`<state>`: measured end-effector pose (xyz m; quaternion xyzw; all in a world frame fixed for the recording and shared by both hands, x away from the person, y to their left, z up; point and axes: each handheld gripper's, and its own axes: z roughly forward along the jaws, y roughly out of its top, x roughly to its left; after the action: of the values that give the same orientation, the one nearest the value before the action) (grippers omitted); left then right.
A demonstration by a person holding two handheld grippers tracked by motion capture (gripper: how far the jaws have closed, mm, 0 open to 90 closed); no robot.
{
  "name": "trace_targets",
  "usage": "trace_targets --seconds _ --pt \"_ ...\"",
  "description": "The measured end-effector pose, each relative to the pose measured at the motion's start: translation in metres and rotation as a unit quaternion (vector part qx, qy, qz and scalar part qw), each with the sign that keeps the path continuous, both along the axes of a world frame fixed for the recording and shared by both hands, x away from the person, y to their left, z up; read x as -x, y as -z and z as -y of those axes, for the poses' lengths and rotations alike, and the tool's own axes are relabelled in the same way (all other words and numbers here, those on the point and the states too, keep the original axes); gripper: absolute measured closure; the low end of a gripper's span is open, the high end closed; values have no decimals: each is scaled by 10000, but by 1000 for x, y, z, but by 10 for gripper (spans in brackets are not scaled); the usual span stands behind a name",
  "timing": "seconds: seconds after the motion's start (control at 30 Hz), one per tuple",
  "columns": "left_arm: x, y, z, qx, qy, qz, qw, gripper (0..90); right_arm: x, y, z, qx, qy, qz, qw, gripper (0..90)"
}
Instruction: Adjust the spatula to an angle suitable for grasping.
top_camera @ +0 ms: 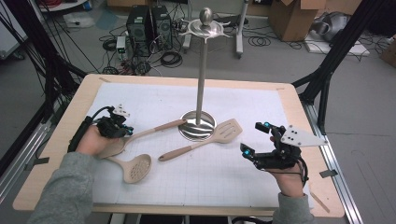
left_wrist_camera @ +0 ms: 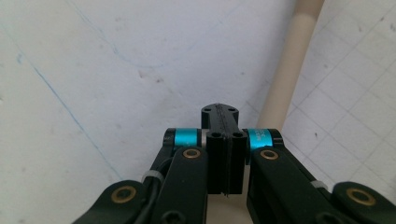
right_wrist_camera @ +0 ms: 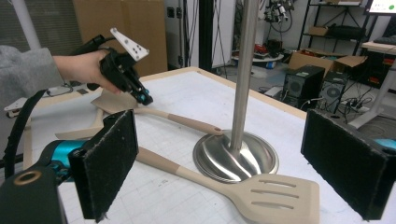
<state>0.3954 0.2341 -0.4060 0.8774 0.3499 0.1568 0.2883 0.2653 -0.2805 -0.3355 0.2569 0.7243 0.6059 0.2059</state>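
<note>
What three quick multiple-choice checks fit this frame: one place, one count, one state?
1. Where does the slotted turner have its head?
A. on the stand's hooks
B. beside the stand's base
C. off the mat

2. How many beige utensils lie on the table?
A. one
B. two
C. three

3. How do the right gripper jaws stand?
A. open, empty
B. shut on a handle
C. shut on the pole

Answers:
1. B, the head lies right by the steel base.
2. C, there are the turner, the skimmer and the spatula at the left gripper.
3. A, the jaws are wide apart with nothing between them.
</note>
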Motion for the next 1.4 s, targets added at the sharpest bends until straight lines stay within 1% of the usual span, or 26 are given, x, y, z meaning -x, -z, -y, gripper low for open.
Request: trace_targets --seconds 0.1,0.13,0.17,0.27,0.37,0.4,0.43,0.47,0.53,0.57,0.63,0.67,0.77,0.8,0.83,0.87,0.9,0.93,1.07,1.13,1.17,1.23,1.27,1.33,1.37,1.4 --pt "-1 -3 -4 81 95 -11 9999 896 0 0 1 -17 -2 51 10000 99" --pt "0 -6 -7 222 268 13 9994 895 0 -1 2 -44 1 31 10000 99" --pt "0 -6 -7 222 268 13 9994 895 0 -1 2 -44 1 31 10000 99" --pt "0 -9 -9 435 620 -12 9971 894 0 -1 3 -42 -1 55 10000 99" --pt "2 -11 -10 621 1127 11 9917 801 -1 0 3 -32 -9 15 10000 99" --pt "1 -12 -11 675 1197 -14 9905 729 -2 0 3 -24 -12 32 10000 99" --pt "1 -12 -11 675 1197 -14 9905 702 -2 0 3 -24 -12 32 10000 99" --pt "0 -13 -12 675 1289 -72 9893 648 -2 0 4 -18 -20 26 10000 99" --pt "0 -14 -11 712 1312 -106 9887 600 -2 0 4 -23 -17 6 10000 99" --pt "-1 -13 -11 664 1329 -148 9888 568 -2 0 4 -21 -12 -5 10000 99" --pt "-3 -12 -11 631 1308 -192 9892 473 -3 1 5 -24 1 -7 10000 99" --pt "-5 -11 -11 617 1297 -273 9893 473 -3 1 5 -24 1 -7 10000 99" --pt "-8 -8 -9 625 1297 -370 9889 349 -4 2 6 -22 14 -20 10000 99" --pt "-10 -7 -8 759 1307 -453 9875 310 -4 2 7 -47 17 -32 10000 99" --pt "-10 -7 -8 759 1307 -453 9875 269 -4 2 8 -67 25 -24 10000 99" --pt "-12 -5 -6 741 1317 -549 9870 243 -4 2 8 -79 22 -31 10000 99" --pt "-12 -5 -6 741 1317 -549 9870 241 -4 2 8 -79 22 -31 10000 99" --pt "-12 -4 -6 607 1316 -547 9879 240 -5 3 9 -76 28 -42 10000 99" --pt "-12 -3 -5 536 1315 -512 9885 243 -5 3 9 -59 18 -48 10000 99" --pt "-11 -4 -3 536 1387 -475 9877 249 -5 3 9 -79 18 -51 10000 99" --pt "-11 -4 -2 458 1402 -436 9881 256 -5 3 9 -60 23 -42 10000 99" --pt "-10 -3 -1 451 1405 -447 9880 267 -5 3 8 -55 8 -49 10000 99" --pt "-11 -2 -1 308 1449 -459 9879 274 -5 3 8 -61 2 -44 10000 99" --pt "-11 0 1 326 1411 -457 9884 279 -5 3 8 -59 2 -47 10000 99" --pt "-11 0 1 275 1492 -462 9873 283 -5 3 8 -59 -4 -43 10000 99" --pt "-11 0 1 275 1492 -462 9873 284 -5 3 8 -59 2 -42 10000 99"
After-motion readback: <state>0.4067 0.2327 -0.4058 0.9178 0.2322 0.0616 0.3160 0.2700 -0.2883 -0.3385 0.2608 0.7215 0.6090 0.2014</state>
